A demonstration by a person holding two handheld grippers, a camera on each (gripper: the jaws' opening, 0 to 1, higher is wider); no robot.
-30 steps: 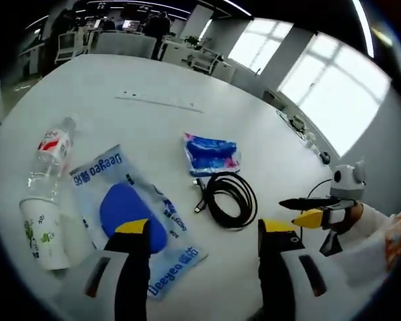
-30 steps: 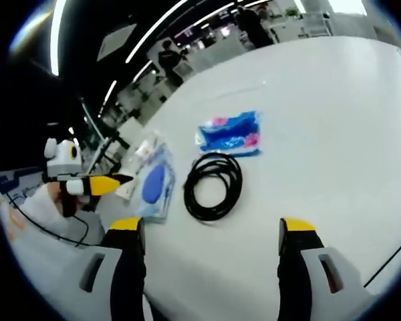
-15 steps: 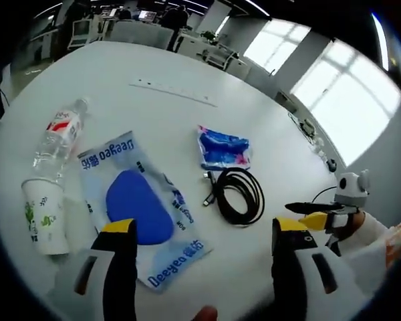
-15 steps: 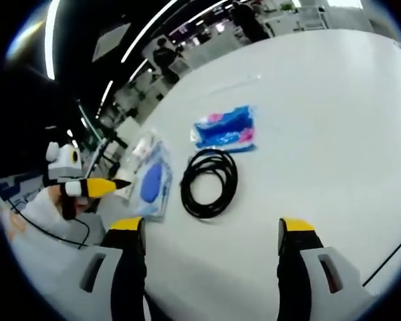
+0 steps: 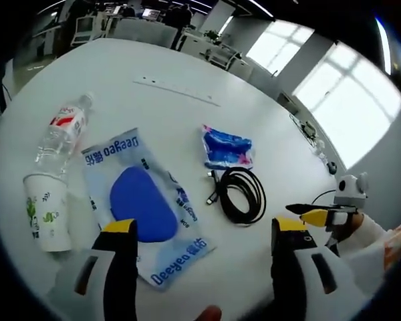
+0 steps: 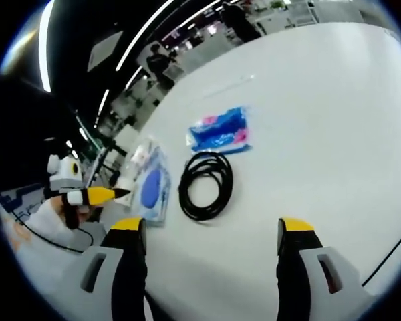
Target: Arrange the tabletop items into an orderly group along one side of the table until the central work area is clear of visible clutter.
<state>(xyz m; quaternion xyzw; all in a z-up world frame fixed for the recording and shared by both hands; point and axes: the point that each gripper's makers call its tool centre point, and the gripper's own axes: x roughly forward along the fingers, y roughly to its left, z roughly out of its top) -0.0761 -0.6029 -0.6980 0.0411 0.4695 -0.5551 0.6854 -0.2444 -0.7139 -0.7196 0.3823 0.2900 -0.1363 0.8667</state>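
On the white round table (image 5: 154, 67) lie a clear bag with a blue pad (image 5: 145, 204), a water bottle (image 5: 61, 134) on its side, a white paper cup (image 5: 45, 210), a blue and pink packet (image 5: 227, 147) and a coiled black cable (image 5: 241, 194). My left gripper (image 5: 204, 234) hovers open above the table's near edge, over the bag. My right gripper (image 6: 210, 231) is open above the table, short of the cable (image 6: 205, 186), packet (image 6: 219, 130) and bag (image 6: 152, 186). Each gripper appears in the other's view: the right one (image 5: 314, 214), the left one (image 6: 93, 195).
A ruler-like strip (image 5: 176, 90) lies far across the table. Office desks, chairs and people (image 5: 147, 20) stand beyond it, with bright windows (image 5: 334, 87) on the right. A black cord (image 6: 387, 257) crosses the table edge at lower right in the right gripper view.
Both cameras shifted slightly; the left gripper view rose and pulled back a little over the second. The items on the table stayed put, and both grippers stayed open.
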